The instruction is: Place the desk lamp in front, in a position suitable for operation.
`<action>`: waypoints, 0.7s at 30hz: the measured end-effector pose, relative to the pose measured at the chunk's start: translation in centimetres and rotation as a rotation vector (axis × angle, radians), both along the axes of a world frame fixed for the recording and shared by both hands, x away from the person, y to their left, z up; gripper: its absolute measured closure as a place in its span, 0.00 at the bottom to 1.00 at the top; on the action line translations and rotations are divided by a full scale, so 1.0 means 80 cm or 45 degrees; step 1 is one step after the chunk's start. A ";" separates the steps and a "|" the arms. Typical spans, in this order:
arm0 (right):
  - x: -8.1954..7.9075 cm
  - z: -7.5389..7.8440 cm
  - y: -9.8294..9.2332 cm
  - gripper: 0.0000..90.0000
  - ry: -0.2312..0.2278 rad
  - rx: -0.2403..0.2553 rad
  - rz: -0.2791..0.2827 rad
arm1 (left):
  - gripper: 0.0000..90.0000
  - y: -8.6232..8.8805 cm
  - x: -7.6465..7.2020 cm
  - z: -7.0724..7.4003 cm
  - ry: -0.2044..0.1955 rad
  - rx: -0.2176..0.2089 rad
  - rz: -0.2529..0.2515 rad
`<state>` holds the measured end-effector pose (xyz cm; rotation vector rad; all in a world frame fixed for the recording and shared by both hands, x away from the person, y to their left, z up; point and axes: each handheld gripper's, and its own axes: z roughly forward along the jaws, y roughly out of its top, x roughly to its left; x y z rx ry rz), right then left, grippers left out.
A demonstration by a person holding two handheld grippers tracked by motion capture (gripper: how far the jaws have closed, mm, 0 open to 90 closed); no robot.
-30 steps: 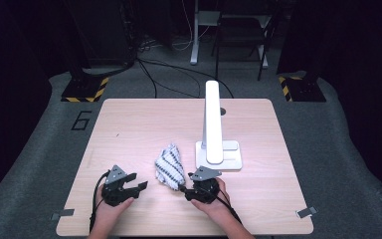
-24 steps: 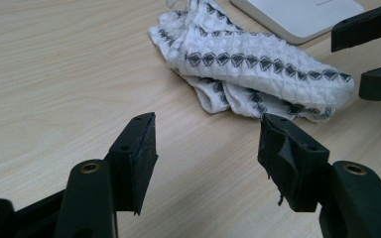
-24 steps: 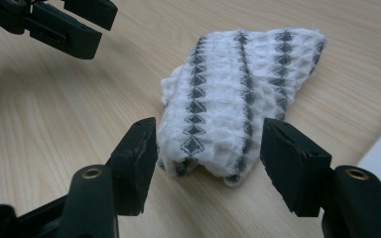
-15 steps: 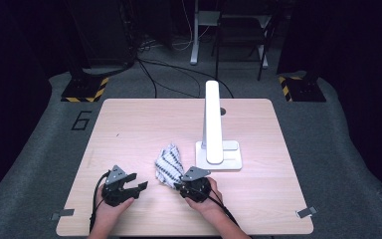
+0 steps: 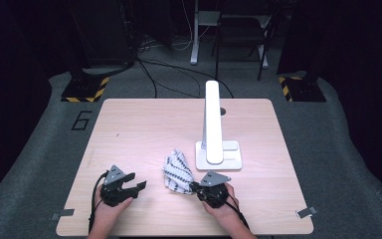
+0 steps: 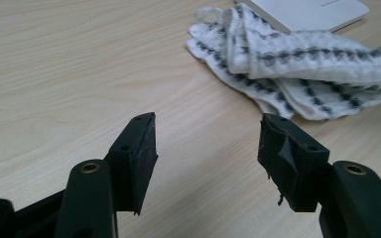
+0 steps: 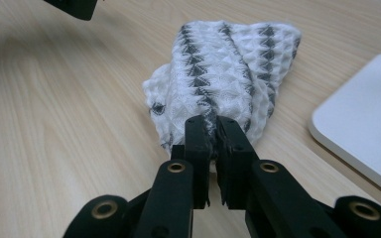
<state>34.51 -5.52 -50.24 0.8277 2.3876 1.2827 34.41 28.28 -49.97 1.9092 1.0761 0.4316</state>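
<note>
A crumpled white cloth with grey stripes (image 5: 178, 170) (image 7: 228, 64) (image 6: 297, 64) lies on the wooden table (image 5: 144, 124), near its front edge. My right gripper (image 5: 195, 187) (image 7: 213, 130) has just been closing and is now shut on the cloth's near edge, a fold pinched between its jaws. My left gripper (image 5: 137, 186) (image 6: 206, 144) rests on the table to the left of the cloth, open, with bare wood between its fingers. It is apart from the cloth.
A white stand with a flat base (image 5: 219, 157) (image 7: 367, 129) and a tall upright post (image 5: 212, 119) sits just right of and behind the cloth. Dark floor with cables and chair legs lies beyond the table's far edge.
My right gripper moved left to the cloth's edge and closed its jaws on it. The left gripper has stayed where it was.
</note>
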 end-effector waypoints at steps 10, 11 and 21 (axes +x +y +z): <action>-0.048 0.011 -0.078 0.90 -0.009 0.072 -0.036 | 0.44 0.001 -0.001 0.001 -0.002 0.014 -0.001; -0.050 0.010 -0.082 0.84 -0.011 0.076 -0.038 | 0.44 0.000 -0.001 0.000 -0.001 0.012 0.002; -0.024 0.005 -0.065 0.53 -0.033 0.123 -0.090 | 0.44 -0.003 0.001 -0.001 0.004 0.013 -0.011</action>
